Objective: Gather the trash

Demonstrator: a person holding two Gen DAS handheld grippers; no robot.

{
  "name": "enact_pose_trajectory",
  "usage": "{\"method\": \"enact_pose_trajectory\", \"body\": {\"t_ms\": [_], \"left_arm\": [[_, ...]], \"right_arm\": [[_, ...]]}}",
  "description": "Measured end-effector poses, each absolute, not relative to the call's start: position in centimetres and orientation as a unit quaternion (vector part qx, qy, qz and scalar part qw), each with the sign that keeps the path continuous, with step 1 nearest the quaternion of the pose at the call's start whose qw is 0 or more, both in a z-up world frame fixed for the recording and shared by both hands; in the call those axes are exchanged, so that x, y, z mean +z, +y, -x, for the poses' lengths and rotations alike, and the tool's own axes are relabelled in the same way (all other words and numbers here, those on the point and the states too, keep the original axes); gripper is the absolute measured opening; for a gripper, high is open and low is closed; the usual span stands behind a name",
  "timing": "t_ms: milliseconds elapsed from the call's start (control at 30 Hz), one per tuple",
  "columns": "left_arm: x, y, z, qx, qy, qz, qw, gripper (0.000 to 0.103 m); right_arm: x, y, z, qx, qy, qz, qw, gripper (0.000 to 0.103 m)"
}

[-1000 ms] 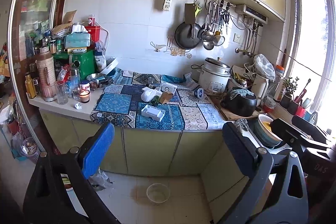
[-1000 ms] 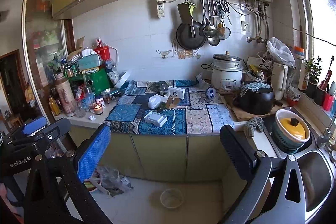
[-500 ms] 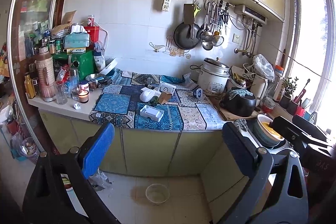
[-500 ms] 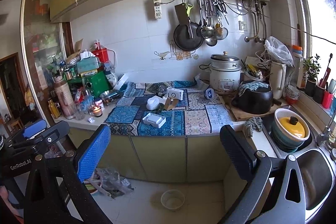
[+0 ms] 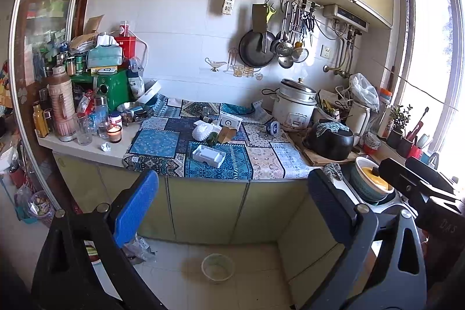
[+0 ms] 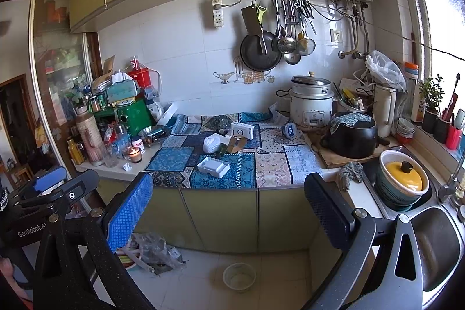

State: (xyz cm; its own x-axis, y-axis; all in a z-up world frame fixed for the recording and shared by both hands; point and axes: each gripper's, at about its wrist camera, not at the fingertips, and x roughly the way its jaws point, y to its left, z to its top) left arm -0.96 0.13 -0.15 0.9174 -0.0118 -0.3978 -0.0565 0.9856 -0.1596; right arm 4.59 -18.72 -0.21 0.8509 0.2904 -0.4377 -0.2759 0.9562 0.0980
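On the patterned cloth of the kitchen counter (image 5: pixel 215 164) lie a white plastic tray (image 5: pixel 209 155), a white foam net (image 5: pixel 202 132), a brown cardboard piece (image 5: pixel 227 134), a white box (image 5: pixel 229 121) and a crumpled paper scrap (image 5: pixel 106 146). The right wrist view shows the same tray (image 6: pixel 213 166), foam net (image 6: pixel 212 143) and cardboard piece (image 6: pixel 236 143). My left gripper (image 5: pixel 232 205) is open and empty, well short of the counter. My right gripper (image 6: pixel 229 208) is also open and empty, at a like distance. The left gripper (image 6: pixel 51 188) also shows at the left edge of the right wrist view.
A lit candle (image 5: pixel 114 132), glasses and bottles crowd the counter's left end. A rice cooker (image 5: pixel 298 109) and a black pot (image 5: pixel 330 139) stand at the right, beside a sink (image 6: pixel 436 246). On the floor sit a small bowl (image 5: pixel 218 266) and a crumpled plastic bag (image 6: pixel 157 252).
Both views have drifted slightly closer to the counter. The grippers stay open and empty.
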Motion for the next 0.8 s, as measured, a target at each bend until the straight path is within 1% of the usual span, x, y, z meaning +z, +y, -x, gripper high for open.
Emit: {"method": "enact_pose_trajectory", "body": {"t_ms": [400, 800], "left_arm": [[0.0, -0.2, 0.5, 0.015, 0.204, 0.084, 0.975, 0.103], [-0.1, -1.5, -3.5, 0.041, 0.22, 0.084, 0.971, 0.103]], "right_arm": [[-0.2, -18.7, -5.0, 0.151, 0.232, -0.016, 0.961, 0.103], [-1.5, -20.6, -8.3, 0.165, 0.247, -0.025, 0.955, 0.103]]}}
